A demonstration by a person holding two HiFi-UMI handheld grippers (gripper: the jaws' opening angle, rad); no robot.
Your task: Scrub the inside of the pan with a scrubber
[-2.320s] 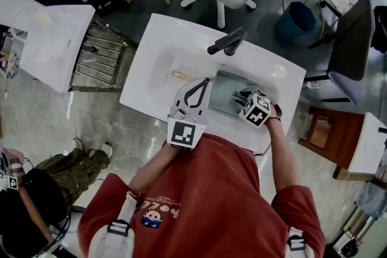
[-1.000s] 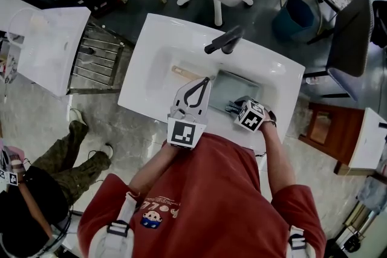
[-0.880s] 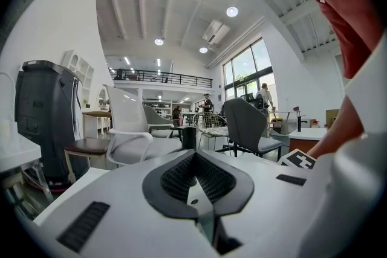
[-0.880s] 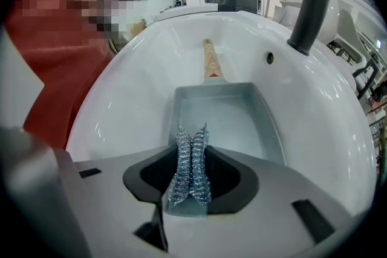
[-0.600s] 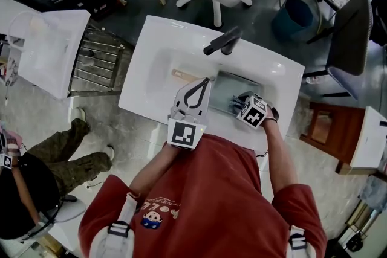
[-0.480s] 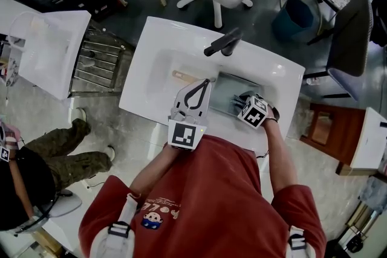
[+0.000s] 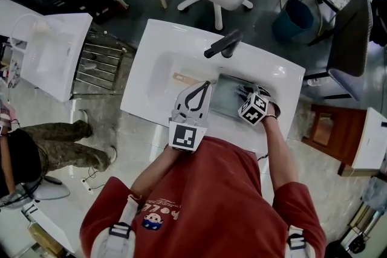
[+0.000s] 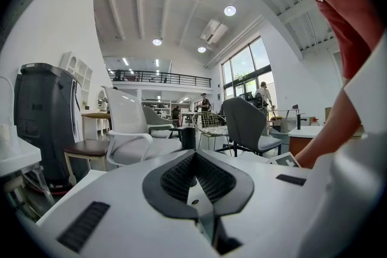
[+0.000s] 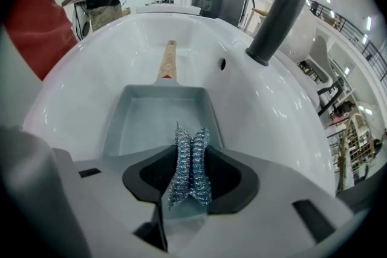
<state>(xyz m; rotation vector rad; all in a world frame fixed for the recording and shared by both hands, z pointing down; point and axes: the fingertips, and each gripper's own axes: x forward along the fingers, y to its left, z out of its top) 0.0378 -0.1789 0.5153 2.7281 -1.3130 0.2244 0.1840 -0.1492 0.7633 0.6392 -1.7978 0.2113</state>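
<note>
My right gripper [image 9: 191, 160] is clenched on the steel-wool scrubber [image 9: 188, 136], with the square pan [image 9: 151, 124] just ahead of its tips, ready to scrub. My left gripper [image 8: 195, 157], closed on nothing, sits alongside, out of the way.

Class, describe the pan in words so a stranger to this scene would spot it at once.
Find the white sink with the dark tap. In its basin lies a shallow grey rectangular pan with a wooden handle. It is the only square-cornered thing there, and the right tongs hold a steel scrubber at its near edge.
</note>
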